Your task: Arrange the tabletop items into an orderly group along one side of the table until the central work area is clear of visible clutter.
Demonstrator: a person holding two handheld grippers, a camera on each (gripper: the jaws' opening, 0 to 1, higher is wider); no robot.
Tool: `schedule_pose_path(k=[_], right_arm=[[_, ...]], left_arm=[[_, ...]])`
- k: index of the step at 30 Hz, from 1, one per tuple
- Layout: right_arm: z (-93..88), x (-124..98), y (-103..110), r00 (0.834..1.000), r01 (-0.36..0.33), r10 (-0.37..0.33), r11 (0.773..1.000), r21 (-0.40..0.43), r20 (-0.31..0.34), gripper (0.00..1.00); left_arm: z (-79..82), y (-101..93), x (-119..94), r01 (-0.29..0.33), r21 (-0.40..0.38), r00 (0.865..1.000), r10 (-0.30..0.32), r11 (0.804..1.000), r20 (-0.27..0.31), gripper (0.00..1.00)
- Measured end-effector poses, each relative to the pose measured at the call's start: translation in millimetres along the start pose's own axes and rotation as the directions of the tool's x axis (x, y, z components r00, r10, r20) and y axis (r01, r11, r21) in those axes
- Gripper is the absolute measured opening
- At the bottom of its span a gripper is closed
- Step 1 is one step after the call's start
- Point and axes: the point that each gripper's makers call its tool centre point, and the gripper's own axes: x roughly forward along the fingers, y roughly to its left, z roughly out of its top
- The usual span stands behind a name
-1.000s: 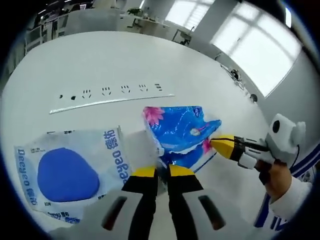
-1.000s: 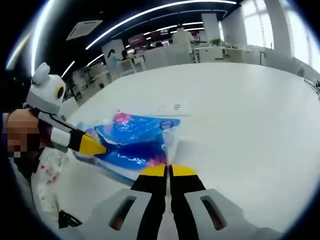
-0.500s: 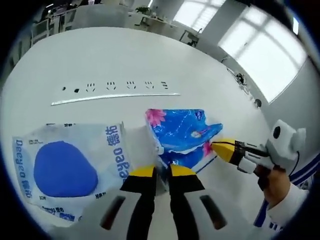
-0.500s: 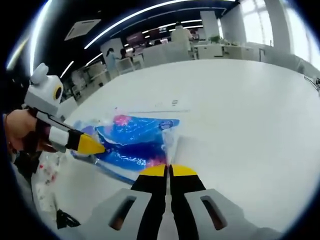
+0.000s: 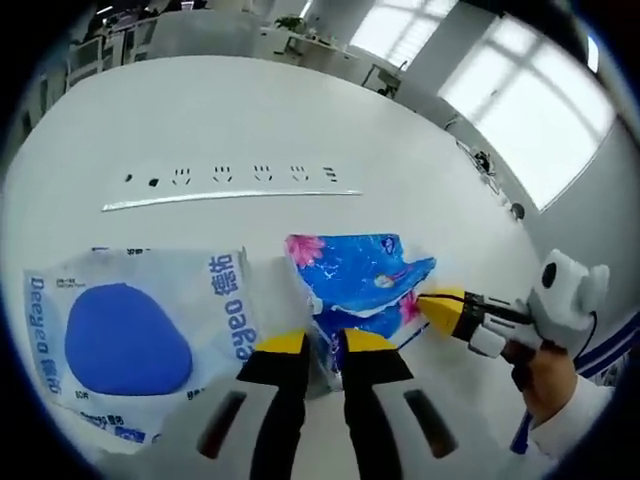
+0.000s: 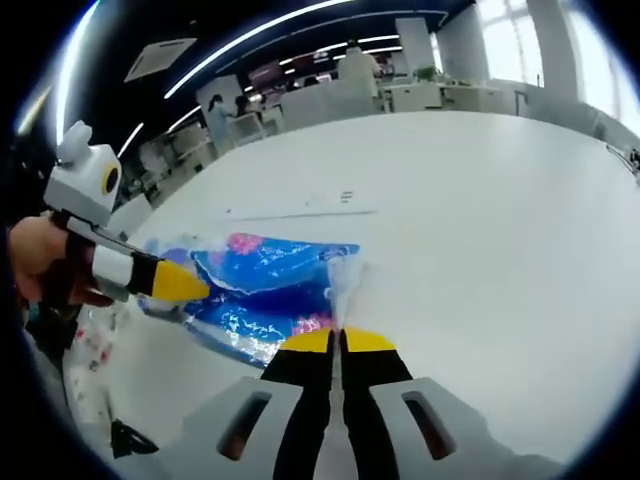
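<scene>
Open room: bare white table (image 5: 250, 110) beyond the socket strip (image 5: 235, 188).
Obstacles: blue tissue pack (image 5: 360, 275) and white pack (image 5: 130, 335) side by side, nearly touching.
Right side: table (image 6: 500, 220) open.

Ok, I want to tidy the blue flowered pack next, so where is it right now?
The blue flowered pack lies mid-table in the left gripper view, just right of the white pack with the blue oval, below the socket strip, gripped at opposite ends by both grippers.

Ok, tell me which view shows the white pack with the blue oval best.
The left gripper view: the white pack lies flat there, blue oval and lettering facing the camera. The right gripper view catches just a pale strip at its left edge, probably the same pack, behind the left gripper.
</scene>
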Motion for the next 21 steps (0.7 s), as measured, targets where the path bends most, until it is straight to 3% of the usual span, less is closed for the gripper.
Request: schedule_pose_path(k=[21], right_arm=[[-1.7, -1.0, -1.9, 1.000, 0.010, -0.010, 1.000, 0.006, 0.009, 0.08]], left_arm=[[0.5, -1.7, -2.2, -0.004, 0.005, 1.000, 0.004, 1.000, 0.021, 0.17]])
